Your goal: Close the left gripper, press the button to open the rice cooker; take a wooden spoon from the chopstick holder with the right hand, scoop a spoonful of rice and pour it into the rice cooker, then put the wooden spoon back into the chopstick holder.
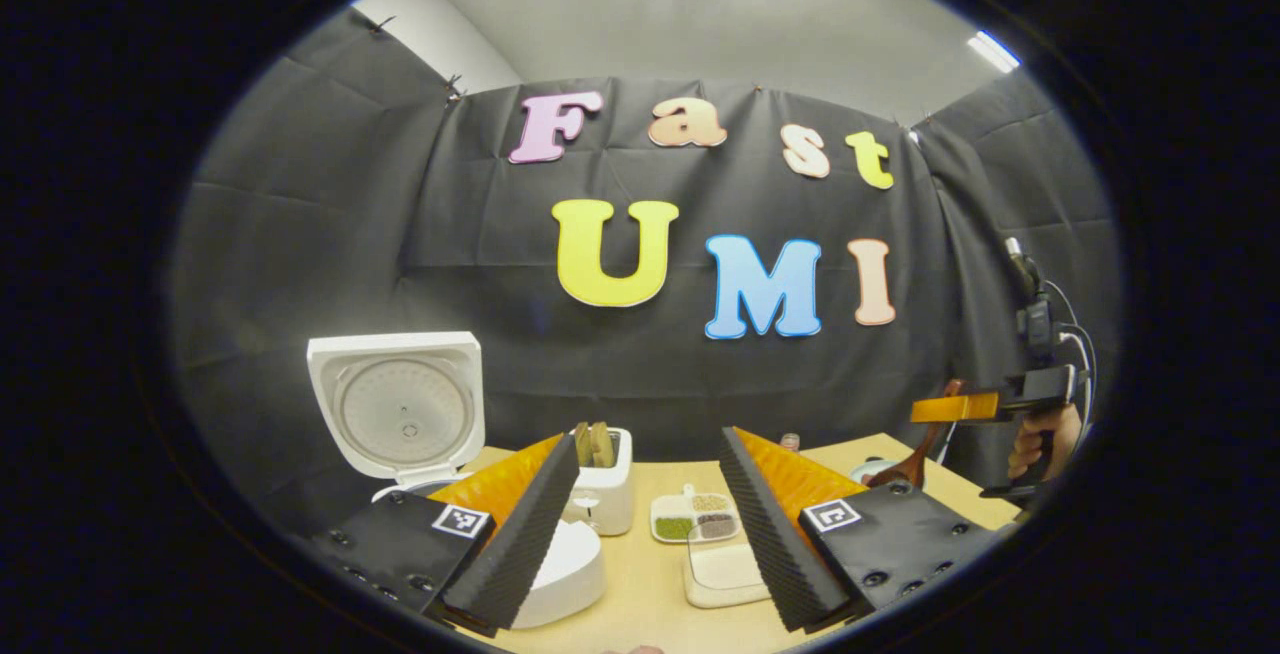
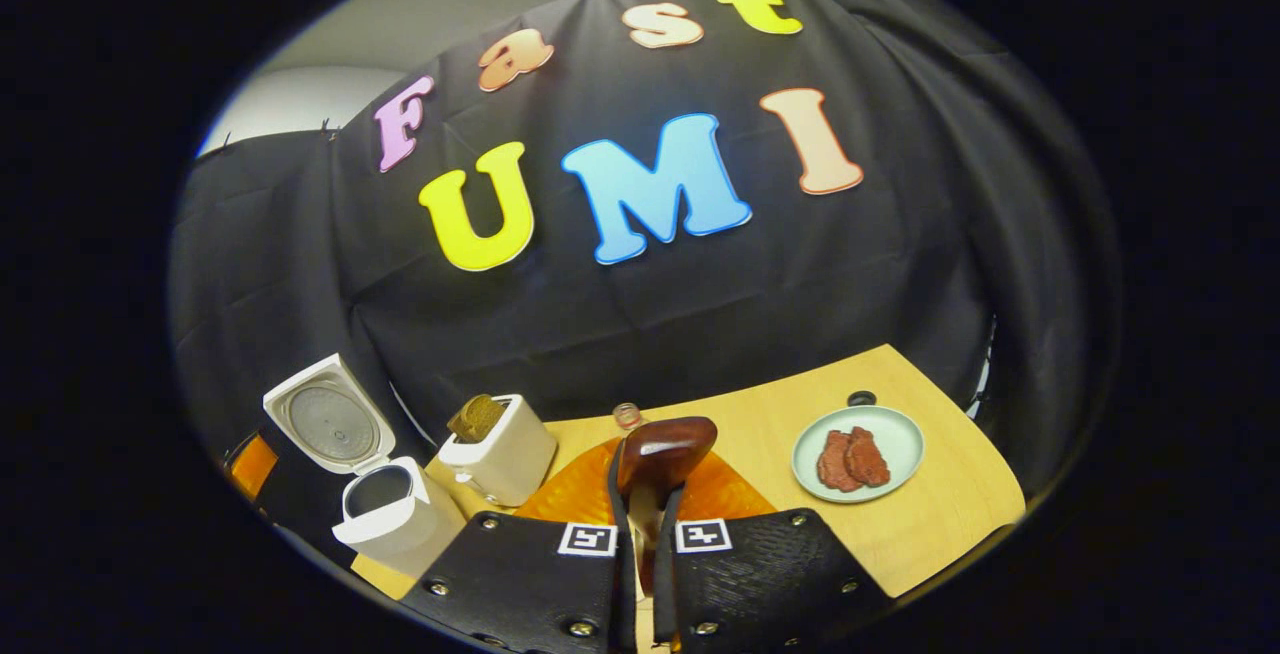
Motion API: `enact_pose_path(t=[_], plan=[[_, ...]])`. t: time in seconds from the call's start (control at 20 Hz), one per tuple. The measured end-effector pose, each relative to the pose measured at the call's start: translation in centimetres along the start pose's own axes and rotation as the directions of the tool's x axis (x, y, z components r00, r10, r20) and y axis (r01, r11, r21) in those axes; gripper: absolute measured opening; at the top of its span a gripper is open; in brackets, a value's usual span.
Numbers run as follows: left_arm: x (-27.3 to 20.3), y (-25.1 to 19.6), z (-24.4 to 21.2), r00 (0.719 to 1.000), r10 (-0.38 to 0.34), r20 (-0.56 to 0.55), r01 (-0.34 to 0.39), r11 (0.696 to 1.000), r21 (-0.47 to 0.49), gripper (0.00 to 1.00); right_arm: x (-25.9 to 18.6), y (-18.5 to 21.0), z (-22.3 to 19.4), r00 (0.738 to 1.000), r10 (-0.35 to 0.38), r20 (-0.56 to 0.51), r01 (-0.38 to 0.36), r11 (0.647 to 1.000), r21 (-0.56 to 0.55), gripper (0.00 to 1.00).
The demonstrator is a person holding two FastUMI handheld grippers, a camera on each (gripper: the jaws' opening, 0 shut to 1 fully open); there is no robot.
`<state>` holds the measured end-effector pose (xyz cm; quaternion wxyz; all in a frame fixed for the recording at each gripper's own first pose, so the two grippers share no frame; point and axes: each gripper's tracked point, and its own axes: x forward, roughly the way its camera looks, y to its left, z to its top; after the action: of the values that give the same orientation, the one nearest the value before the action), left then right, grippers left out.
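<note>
The white rice cooker (image 1: 575, 574) stands at the left with its lid (image 1: 400, 412) raised upright. My left gripper (image 1: 650, 446) hovers open above the table, its fingers spread wide around the white holder (image 1: 603, 486) with brown pieces in its top. A clear tub of rice (image 1: 722, 574) lies below between the fingers. My right gripper (image 2: 645, 524) is shut on the handle of the wooden spoon (image 2: 665, 449), whose bowl points forward above the table. In the left gripper view that right gripper (image 1: 960, 409) is held by a hand at the far right, the spoon (image 1: 912, 462) hanging from it.
A divided dish of grains (image 1: 695, 517) sits behind the rice tub. In the right gripper view the open cooker (image 2: 385, 514) and holder (image 2: 500, 454) stand left, a small bottle (image 2: 628, 416) at the centre, a plate of meat (image 2: 858, 452) right on the wooden table (image 2: 940, 524).
</note>
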<state>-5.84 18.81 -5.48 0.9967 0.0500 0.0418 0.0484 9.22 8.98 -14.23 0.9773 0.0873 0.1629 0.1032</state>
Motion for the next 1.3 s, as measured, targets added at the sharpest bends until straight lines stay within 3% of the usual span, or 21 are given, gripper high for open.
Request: enact_pose_path(t=[0.3, 0.55, 0.75, 0.85, 1.05, 1.1, 1.2, 1.3], plan=[[-0.8, 2.9, -1.2, 1.000, -0.001, -0.018, 0.001, 1.000, 0.000, 0.94, 6.4, 4.5, -6.3, 0.992, 0.041, -0.120, -0.059, 0.987, -0.150, 0.07], [-0.9, 5.0, -3.0, 0.999, 0.014, -0.049, -0.016, 0.999, -0.029, 0.98, 10.2, 4.4, -12.8, 0.975, -0.002, -0.224, -0.067, 0.951, -0.303, 0.07], [-0.6, 7.0, -3.9, 0.997, 0.039, -0.066, -0.042, 0.998, -0.038, 0.98, 11.2, 4.4, -16.4, 0.961, -0.007, -0.275, -0.078, 0.952, -0.297, 0.07], [-0.7, 7.8, -4.4, 0.996, 0.055, -0.076, -0.057, 0.998, -0.036, 0.98, 11.2, 5.8, -17.1, 0.956, 0.033, -0.292, -0.104, 0.967, -0.231, 0.07], [-0.6, 8.5, -5.4, 0.993, 0.069, -0.099, -0.073, 0.996, -0.044, 0.98, 11.2, 8.4, -18.1, 0.944, 0.120, -0.307, -0.124, 0.992, 0.005, 0.07], [-0.6, 8.5, -5.5, 0.992, 0.069, -0.102, -0.074, 0.996, -0.043, 0.94, 11.2, 8.7, -18.1, 0.942, 0.136, -0.307, -0.120, 0.990, 0.073, 0.07], [-0.5, 8.6, -5.5, 0.992, 0.070, -0.103, -0.074, 0.996, -0.040, 0.94, 11.5, 8.8, -18.4, 0.936, 0.175, -0.304, -0.103, 0.966, 0.238, 0.07], [-0.5, 8.5, -5.7, 0.992, 0.071, -0.102, -0.075, 0.996, -0.039, 0.98, 11.6, 7.7, -18.4, 0.937, 0.194, -0.291, -0.059, 0.908, 0.415, 0.07]])
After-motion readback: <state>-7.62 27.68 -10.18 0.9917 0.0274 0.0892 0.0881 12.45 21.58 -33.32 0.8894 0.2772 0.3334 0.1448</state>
